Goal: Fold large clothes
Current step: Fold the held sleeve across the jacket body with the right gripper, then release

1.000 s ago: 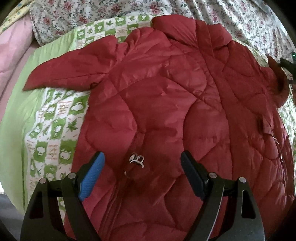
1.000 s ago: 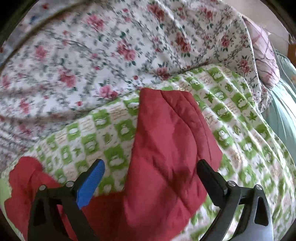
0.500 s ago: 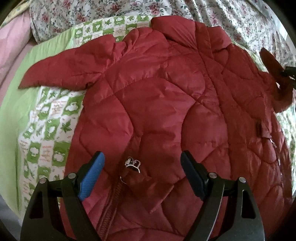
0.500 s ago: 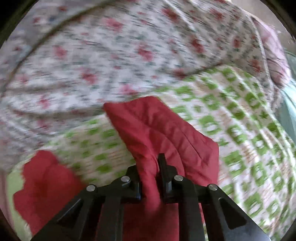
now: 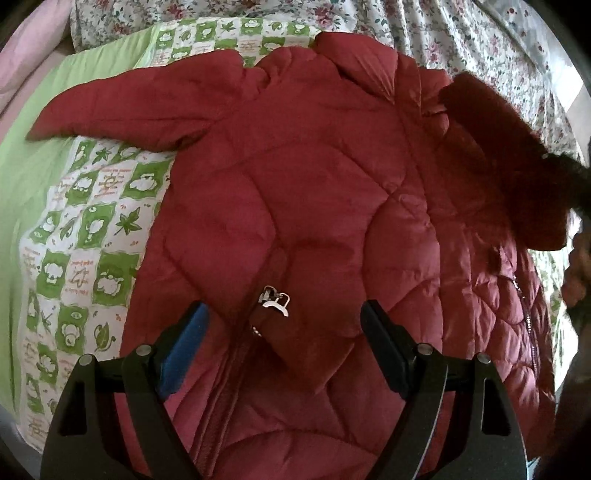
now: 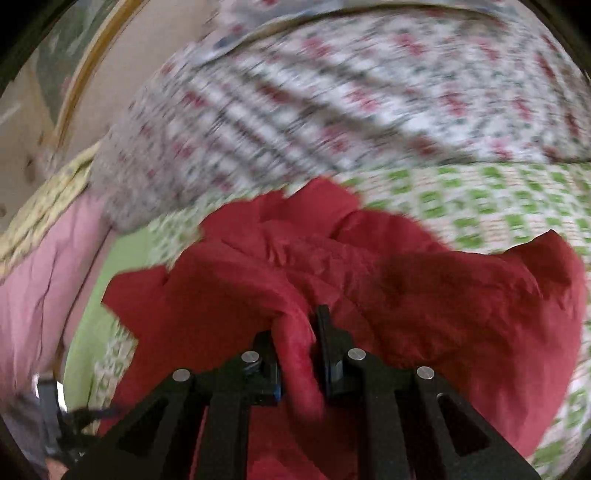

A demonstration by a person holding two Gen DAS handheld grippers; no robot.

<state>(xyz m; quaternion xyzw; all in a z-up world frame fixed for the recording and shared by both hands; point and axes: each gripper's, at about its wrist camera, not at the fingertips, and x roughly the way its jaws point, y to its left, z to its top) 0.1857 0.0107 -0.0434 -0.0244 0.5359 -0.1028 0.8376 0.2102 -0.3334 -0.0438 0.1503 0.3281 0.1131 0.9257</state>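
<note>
Two changes stand out against the pictures from a second ago: the right gripper [image 6: 299, 332], whose jaws then stood wide over a flat sleeve, is now clamped tight on a fold of that red sleeve [image 6: 295, 354], and the sleeve itself has been lifted off the checked quilt and carried in over the body of the red jacket [image 5: 314, 206]. In the left wrist view the raised sleeve end [image 5: 502, 166] now hangs as a dark red flap over the jacket's right shoulder, where earlier only a small tip showed at the frame's edge. The left gripper [image 5: 284, 332] has barely shifted; its jaws are spread wide above the jacket's chest with nothing between the pads, and the silver zipper pull [image 5: 274, 300] lies on the cloth below the gap between them. The jacket lies front up on the green-and-white checked quilt [image 5: 85, 229], its other sleeve [image 5: 136, 110] stretched flat to the left. Behind it runs a floral bedspread [image 5: 461, 33], with a pink pillow [image 6: 33, 295] at one side. The right wrist view is blurred, and bunched red cloth fills its lower half, hiding the quilt beneath. At the right rim of the left view a dark shape cuts off the jacket's edge; I cannot tell what it is.
</note>
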